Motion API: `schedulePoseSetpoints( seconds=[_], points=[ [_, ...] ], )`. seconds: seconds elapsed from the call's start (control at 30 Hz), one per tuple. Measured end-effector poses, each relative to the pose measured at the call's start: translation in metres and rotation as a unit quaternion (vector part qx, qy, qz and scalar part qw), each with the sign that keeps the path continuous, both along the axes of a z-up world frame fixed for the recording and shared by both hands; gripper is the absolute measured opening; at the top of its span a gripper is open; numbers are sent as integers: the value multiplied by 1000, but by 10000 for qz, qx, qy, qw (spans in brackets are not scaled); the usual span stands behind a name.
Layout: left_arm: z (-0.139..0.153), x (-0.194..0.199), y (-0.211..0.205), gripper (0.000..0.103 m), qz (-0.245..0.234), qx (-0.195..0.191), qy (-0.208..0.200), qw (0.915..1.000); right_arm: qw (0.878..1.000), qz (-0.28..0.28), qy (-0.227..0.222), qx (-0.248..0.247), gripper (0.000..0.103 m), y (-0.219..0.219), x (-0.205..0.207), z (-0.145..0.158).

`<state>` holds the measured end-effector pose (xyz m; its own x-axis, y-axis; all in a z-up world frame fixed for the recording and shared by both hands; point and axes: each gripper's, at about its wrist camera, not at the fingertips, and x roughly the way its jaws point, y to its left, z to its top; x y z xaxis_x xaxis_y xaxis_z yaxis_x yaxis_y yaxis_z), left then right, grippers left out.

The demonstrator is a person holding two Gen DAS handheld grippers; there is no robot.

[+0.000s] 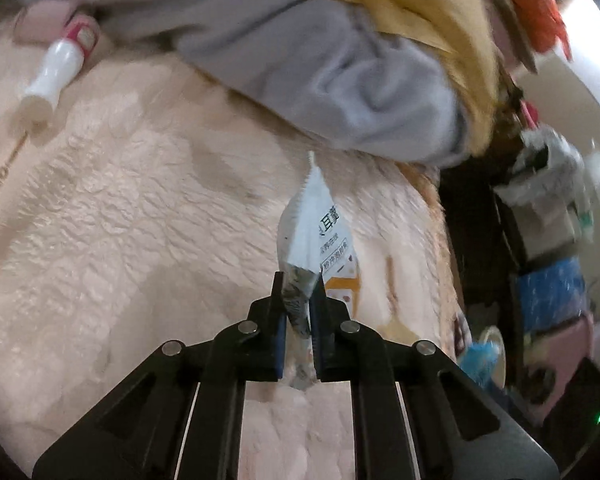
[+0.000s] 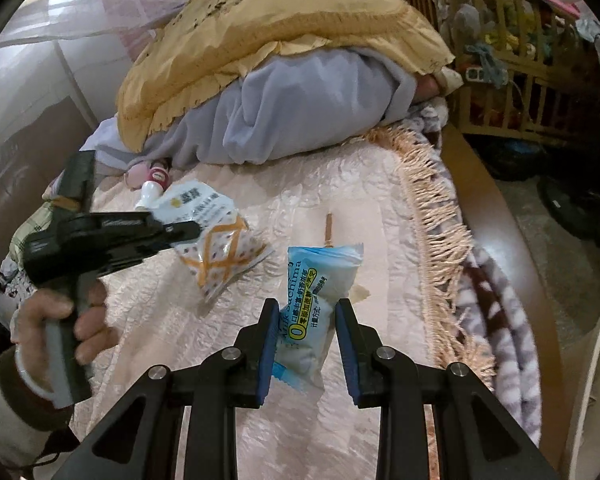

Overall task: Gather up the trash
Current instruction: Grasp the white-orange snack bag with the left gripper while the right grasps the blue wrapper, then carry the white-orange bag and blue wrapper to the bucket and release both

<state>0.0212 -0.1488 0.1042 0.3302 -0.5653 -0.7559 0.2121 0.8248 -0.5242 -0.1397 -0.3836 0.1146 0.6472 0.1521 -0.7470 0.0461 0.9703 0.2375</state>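
Gripping a white snack wrapper with an orange lattice print [image 1: 316,236], the left claw [image 1: 298,292] has its jaws pinched nearly together on the wrapper's lower end. In the left wrist view the wrapper stands edge-on, so most of its print is hidden; the right wrist view shows its full face [image 2: 216,248] hanging clear of the bed.

Right claw [image 2: 306,308]: jaws narrow, closed on a light blue snack packet [image 2: 312,312] with green and yellow label text. Packet's lower corner pokes out below the left pad; upper end flares free above the fingertips.

The person's left hand [image 2: 66,320] is wrapped round the left claw's handle; the sleeve is cut off by the frame edge.

Bed surface: pale pink textured bedspread [image 2: 340,200] with a fringed edge. A thin brown stick [image 2: 329,230] lies on it beyond the blue packet, its near end hidden behind the packet. A small white bottle with a red label [image 1: 60,72] lies near the pillows; partly hidden by the white wrapper in the right view.

Behind: yellow pillow [image 2: 280,28] over grey cloth [image 2: 300,108]. Wooden crib [image 2: 508,52] at the far right, contents too cluttered to identify. Left wrist view's right edge is motion-blurred.
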Motion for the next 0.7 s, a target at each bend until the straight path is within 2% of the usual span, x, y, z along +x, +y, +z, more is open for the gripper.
schedulePoseSetpoints(
  seconds=[0.3, 0.7],
  points=[
    [34, -62, -65, 6, -890, 264, -318, 9952, 9994, -305, -133, -121, 28, -25, -38, 15],
    [71, -131, -166, 6, -1958, 226, -669, 9781, 9937, -1073, -279, -190, 28, -93, -110, 31]
  ],
)
